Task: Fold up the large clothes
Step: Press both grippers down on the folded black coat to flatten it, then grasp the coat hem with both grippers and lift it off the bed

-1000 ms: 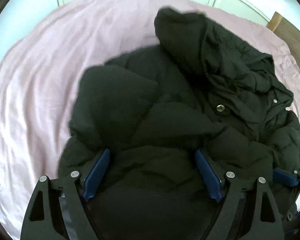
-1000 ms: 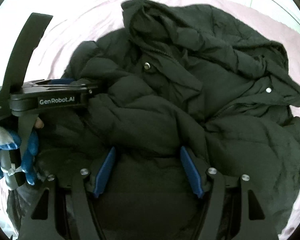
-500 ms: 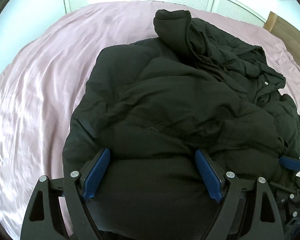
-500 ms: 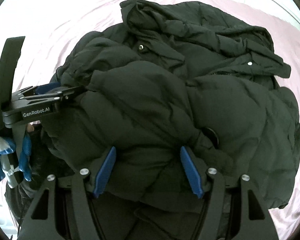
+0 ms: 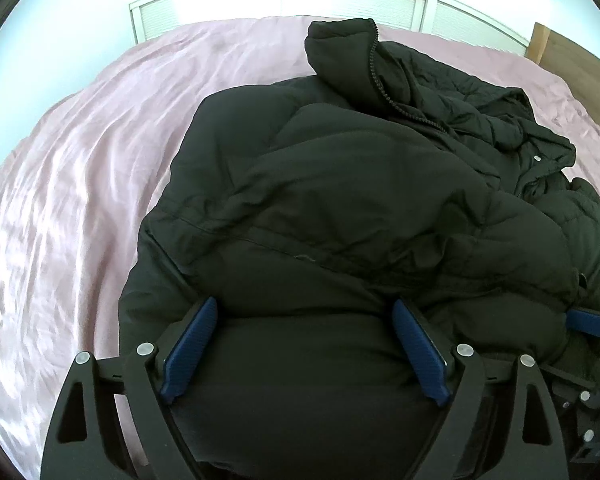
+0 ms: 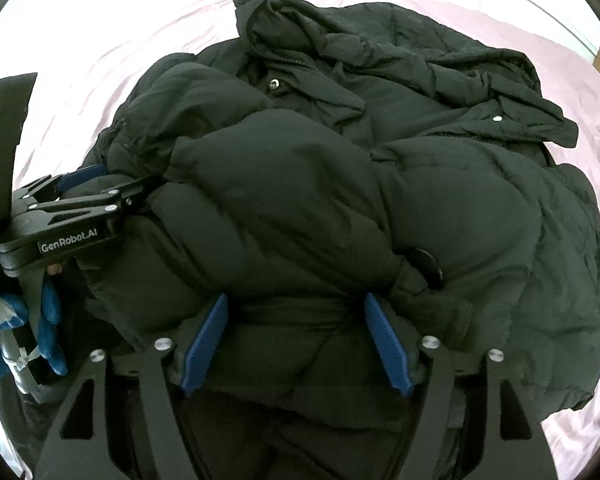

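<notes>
Left gripper [image 5: 304,316] has its blue pads spread wide with a thick fold of the black jacket [image 5: 340,200] bulging between them. Right gripper [image 6: 296,312], just beside it at the jacket's near edge, is also wide apart around bunched padding. Jacket sits doubled over on the pink bed [image 5: 80,184], collar at the far end.
</notes>
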`<state>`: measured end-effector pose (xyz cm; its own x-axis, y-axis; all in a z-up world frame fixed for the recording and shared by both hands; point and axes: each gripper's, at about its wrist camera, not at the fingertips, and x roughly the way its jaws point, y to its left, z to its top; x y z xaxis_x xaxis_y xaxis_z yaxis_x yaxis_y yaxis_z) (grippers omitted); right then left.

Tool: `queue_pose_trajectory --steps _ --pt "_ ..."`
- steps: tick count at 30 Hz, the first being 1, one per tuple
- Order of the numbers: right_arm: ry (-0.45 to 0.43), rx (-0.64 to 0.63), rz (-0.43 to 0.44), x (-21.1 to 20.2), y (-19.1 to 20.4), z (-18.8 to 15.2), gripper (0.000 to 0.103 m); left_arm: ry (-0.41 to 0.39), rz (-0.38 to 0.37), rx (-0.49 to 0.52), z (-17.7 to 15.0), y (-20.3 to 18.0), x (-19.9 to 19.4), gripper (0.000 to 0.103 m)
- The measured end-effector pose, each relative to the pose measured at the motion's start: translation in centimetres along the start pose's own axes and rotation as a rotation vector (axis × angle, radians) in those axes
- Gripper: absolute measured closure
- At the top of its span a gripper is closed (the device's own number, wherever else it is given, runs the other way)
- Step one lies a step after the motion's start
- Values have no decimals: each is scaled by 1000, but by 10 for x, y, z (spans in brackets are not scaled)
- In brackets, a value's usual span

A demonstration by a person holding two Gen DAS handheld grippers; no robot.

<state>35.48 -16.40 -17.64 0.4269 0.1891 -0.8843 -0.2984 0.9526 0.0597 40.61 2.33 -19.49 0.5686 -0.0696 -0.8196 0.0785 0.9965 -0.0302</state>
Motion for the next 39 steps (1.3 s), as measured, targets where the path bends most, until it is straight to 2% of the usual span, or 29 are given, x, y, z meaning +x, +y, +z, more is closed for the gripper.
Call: queue_pose_trajectory --steps 11,17,22,31,39 --pt "-47 -22 -35 6 10 -9 13 -46 -15 9 -12 1 2 13" --pt "-72 -25 -46 10 14 -13 8 -61 -21 6 -16 3 5 12" --pt "-87 -29 -27 13 15 -16 1 -73 -23 1 -19 3 7 11" --pt "-140 -46 -23 18 19 -23 0 -142 9 8 -29 -2 9 10" --pt "-115 -76 47 5 13 -19 0 -85 -5 11 -21 0 -2 10"
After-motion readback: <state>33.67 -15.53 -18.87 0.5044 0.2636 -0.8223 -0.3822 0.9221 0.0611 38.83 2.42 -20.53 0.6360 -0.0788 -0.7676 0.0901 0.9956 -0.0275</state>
